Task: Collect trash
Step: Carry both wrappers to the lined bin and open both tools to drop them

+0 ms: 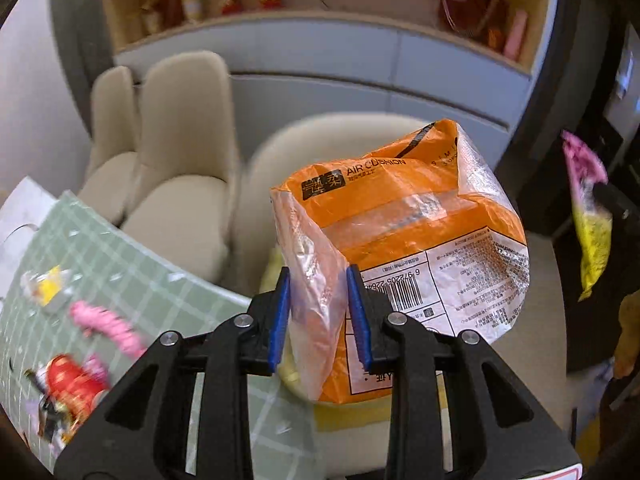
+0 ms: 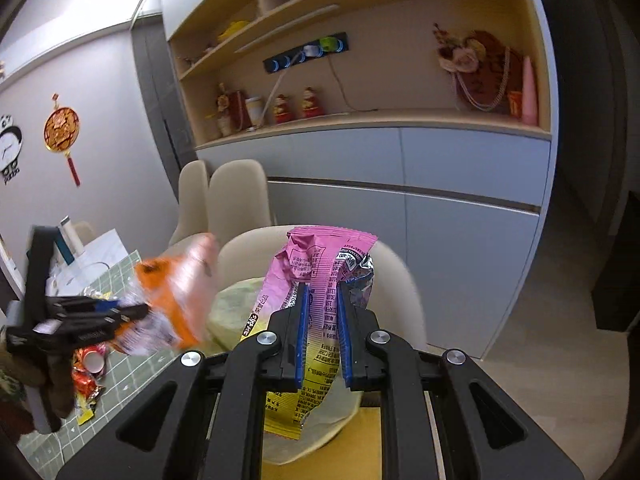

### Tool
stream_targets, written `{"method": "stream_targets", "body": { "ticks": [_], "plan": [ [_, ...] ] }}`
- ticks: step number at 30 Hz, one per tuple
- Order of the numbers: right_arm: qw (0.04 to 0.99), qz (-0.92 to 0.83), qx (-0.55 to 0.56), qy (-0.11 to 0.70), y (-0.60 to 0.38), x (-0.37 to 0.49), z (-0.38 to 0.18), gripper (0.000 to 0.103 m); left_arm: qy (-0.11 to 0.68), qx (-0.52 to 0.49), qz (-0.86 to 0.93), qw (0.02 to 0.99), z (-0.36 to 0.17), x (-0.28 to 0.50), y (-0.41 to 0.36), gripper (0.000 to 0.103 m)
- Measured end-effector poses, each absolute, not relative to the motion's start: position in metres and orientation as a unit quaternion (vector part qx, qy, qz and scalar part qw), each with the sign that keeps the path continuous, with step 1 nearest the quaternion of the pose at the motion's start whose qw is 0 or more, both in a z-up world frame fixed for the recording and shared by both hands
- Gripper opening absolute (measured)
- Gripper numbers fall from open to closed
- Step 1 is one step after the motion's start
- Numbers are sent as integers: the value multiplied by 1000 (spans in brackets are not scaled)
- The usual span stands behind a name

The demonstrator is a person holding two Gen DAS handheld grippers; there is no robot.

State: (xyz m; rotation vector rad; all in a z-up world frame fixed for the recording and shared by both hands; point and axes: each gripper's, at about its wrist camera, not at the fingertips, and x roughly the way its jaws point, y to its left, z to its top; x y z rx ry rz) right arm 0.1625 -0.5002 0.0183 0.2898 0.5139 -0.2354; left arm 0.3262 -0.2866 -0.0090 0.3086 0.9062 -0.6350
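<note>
Bright indoor light, motion blur, fisheye edges

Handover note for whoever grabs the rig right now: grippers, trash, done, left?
Left gripper: shut on the orange tissue wrapper, held above the chair.
Right gripper: shut on the pink-and-yellow snack wrapper, also above the chair.
Pale yellow bag, probably the trash bag, sits on the chair seat under both.
Done: two wrappers picked up.
Left: drop both in the bag; the red can and small wrappers remain on the green mat.
</note>
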Motion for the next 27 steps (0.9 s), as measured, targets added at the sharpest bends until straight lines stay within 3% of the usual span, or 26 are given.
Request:
{"method": "stream_targets", "body": {
  "ticks": [5,9,15,22,27],
  "plan": [
    [948,-114,150,256,-529,178,11,14,462,150,-322,813,-28,337,-322,37],
    [948,-92,162,260,-538,191,3,14,479,112,-324,808,-28,348,-320,58],
    [944,-19,176,277,-524,226,-15,14,465,96,-288,831,-15,350,-299,59],
    [901,46,191,386,-493,297,-77,14,467,55,-250,846,-8,352,-261,59],
    [887,71,140,433,-458,321,-98,14,478,27,-205,853,-13,346,-223,59]
  ]
}}
